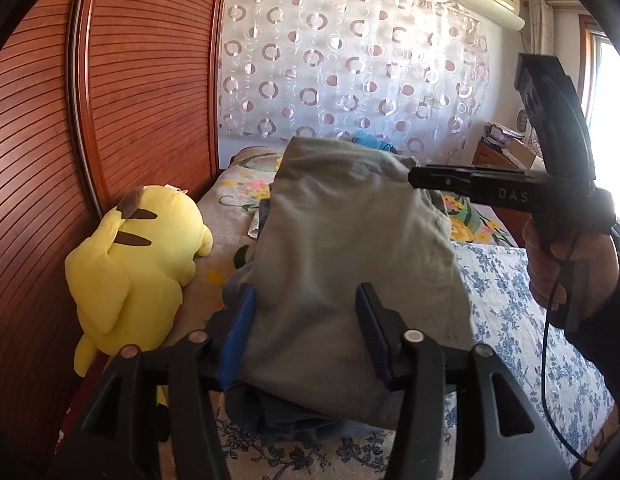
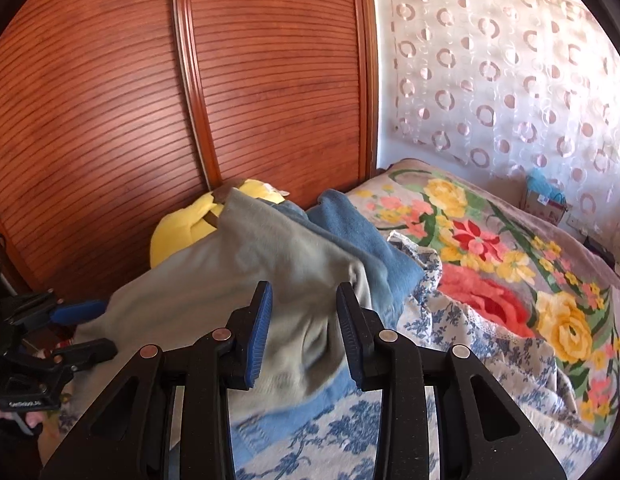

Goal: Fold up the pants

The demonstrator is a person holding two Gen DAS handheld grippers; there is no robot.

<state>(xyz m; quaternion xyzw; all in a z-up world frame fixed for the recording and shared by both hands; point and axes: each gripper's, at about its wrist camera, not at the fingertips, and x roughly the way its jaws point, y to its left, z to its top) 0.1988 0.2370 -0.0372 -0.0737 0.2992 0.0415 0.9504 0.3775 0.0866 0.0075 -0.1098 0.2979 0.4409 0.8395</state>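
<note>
Straddling the pants (image 1: 342, 248), left claw (image 1: 306, 336) and right claw (image 2: 304, 332) gape.

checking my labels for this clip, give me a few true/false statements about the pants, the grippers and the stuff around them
1. The grey-green pants lie on top of blue clothes. True.
2. The left gripper is clamped shut on the pants. False: its jaws stand open on either side of the fabric.
3. A yellow plush toy lies beside the wooden wardrobe. True.
4. The right gripper holds the plush toy. False: its jaws are open over the pants.
5. The blanket is plain white. False: it has big flowers.
</note>
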